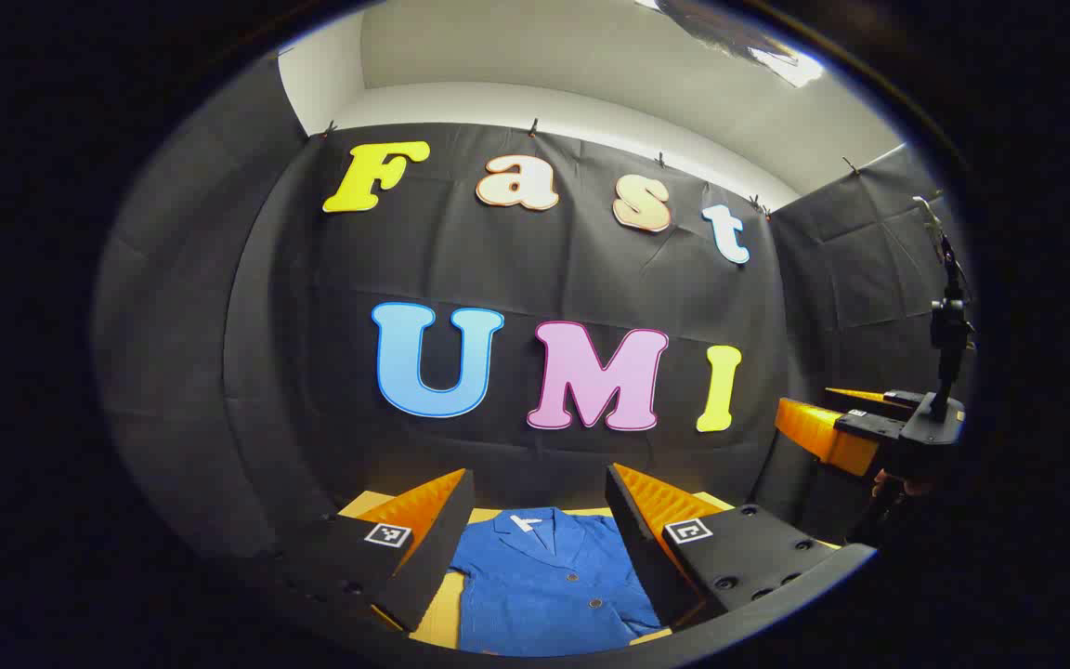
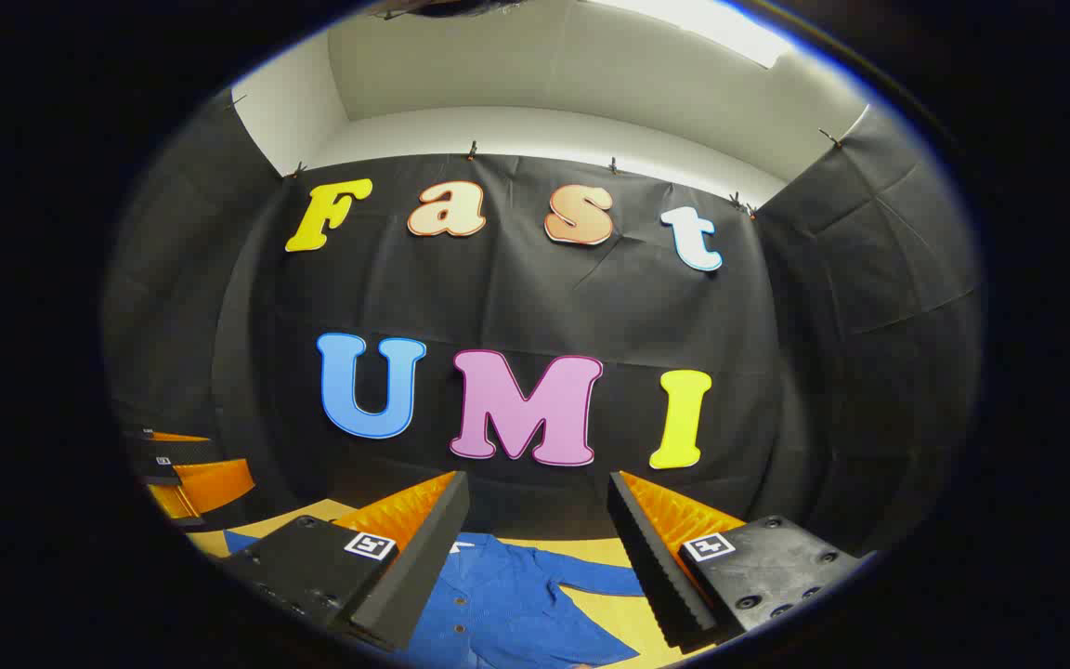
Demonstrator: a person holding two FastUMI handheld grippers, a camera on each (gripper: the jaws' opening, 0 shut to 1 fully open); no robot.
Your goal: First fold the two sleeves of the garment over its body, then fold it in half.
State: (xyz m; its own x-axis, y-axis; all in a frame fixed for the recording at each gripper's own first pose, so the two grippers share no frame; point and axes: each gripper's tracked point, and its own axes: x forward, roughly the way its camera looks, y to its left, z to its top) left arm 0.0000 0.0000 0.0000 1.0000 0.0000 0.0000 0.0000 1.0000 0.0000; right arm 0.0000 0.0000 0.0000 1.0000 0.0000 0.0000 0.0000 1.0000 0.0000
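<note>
A blue buttoned shirt [image 1: 544, 581] lies flat on a light wooden table [image 1: 435, 618], collar toward the far wall. My left gripper [image 1: 535, 502] hangs above its chest, open, nothing between the fingers. In the right gripper view the same shirt [image 2: 507, 604] lies below, with one sleeve [image 2: 595, 578] stretched out to the right across the table [image 2: 605, 618]. My right gripper [image 2: 535, 506] is open and held above the shirt, with nothing in it. The right gripper [image 1: 846, 432] also shows at the right edge of the left gripper view, and the left gripper [image 2: 191, 478] at the left edge of the right gripper view.
Black cloth walls close the booth on the back and both sides, right behind the table's far edge. A hand [image 1: 897, 483] holds the other gripper, with a dark post rising from it, at the right of the left gripper view.
</note>
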